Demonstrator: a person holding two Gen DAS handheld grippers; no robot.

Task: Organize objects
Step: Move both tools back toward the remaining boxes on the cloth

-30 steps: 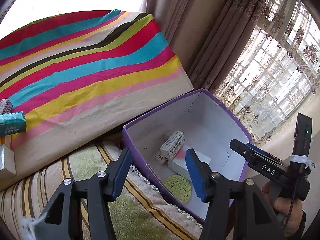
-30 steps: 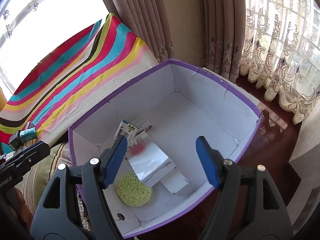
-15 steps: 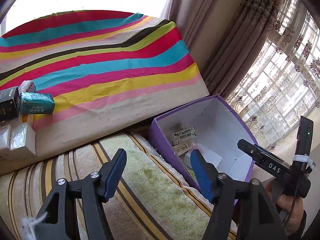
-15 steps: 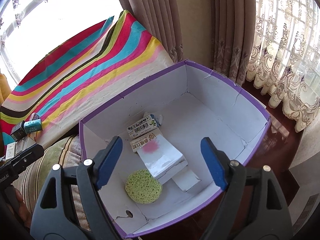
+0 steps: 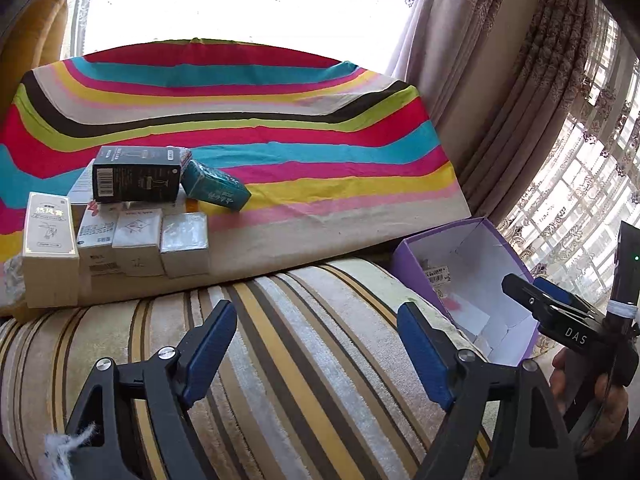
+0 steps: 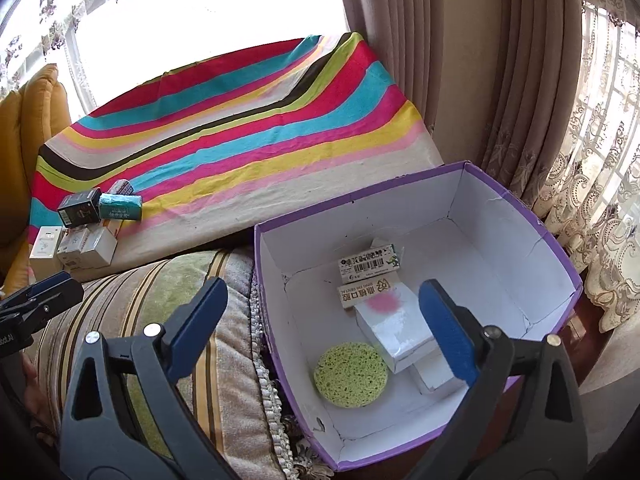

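A purple box (image 6: 520, 208) with a white inside holds a green round sponge (image 6: 350, 374), a white carton with a pink spot (image 6: 394, 322) and a barcoded small box (image 6: 368, 266). The purple box also shows at the right of the left wrist view (image 5: 412, 256). A pile of small boxes lies on the striped cloth: a black box (image 5: 136, 179), a teal box (image 5: 216, 191) and white boxes (image 5: 140, 246). My left gripper (image 5: 316, 344) is open and empty over the striped cushion. My right gripper (image 6: 320, 328) is open and empty above the purple box's near left wall.
The striped cloth (image 5: 248, 128) covers a raised surface behind a striped cushion (image 5: 304, 344). Brown curtains (image 6: 460, 64) and lace curtains (image 6: 600, 160) hang behind and to the right. A yellow cushion (image 6: 28, 120) stands at the far left.
My left gripper has swung left, away from the purple box, bringing the pile of small boxes into view. My right gripper has drawn back a little from the box.
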